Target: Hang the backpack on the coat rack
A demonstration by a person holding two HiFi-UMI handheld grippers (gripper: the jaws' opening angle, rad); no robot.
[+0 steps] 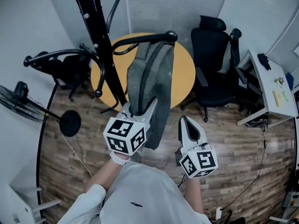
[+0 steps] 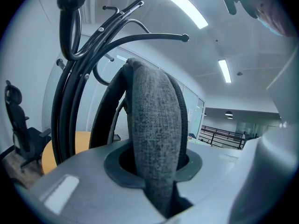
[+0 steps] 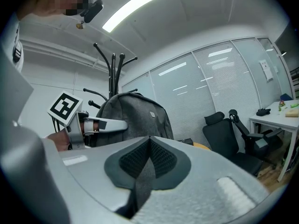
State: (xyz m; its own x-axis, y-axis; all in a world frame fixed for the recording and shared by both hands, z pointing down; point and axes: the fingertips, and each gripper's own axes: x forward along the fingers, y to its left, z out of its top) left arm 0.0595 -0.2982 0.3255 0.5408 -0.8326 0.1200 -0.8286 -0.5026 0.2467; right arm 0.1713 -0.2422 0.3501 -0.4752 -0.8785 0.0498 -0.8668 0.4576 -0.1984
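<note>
Backpack [image 1: 150, 78]: seen upright at frame centre, top just under a curved arm of the coat rack [image 1: 99, 36].
Left gripper [image 1: 140, 110]: clamped on the backpack's grey padded fabric.
Right gripper [image 1: 185, 121]: jaws pressed together, empty, just right of the backpack.

Grey backpack [image 1: 149, 85] upright beside black coat rack [image 1: 100, 41]

One backpack [image 1: 149, 85], one coat rack [image 1: 100, 36]. Two grippers: left gripper [image 1: 140, 110], right gripper [image 1: 185, 121]. Two black chairs [image 1: 212, 64] [image 1: 65, 69] — upper right, upper left. One round table [image 1: 184, 73], one white desk [image 1: 271, 92], one fan [image 1: 21, 99].
</note>
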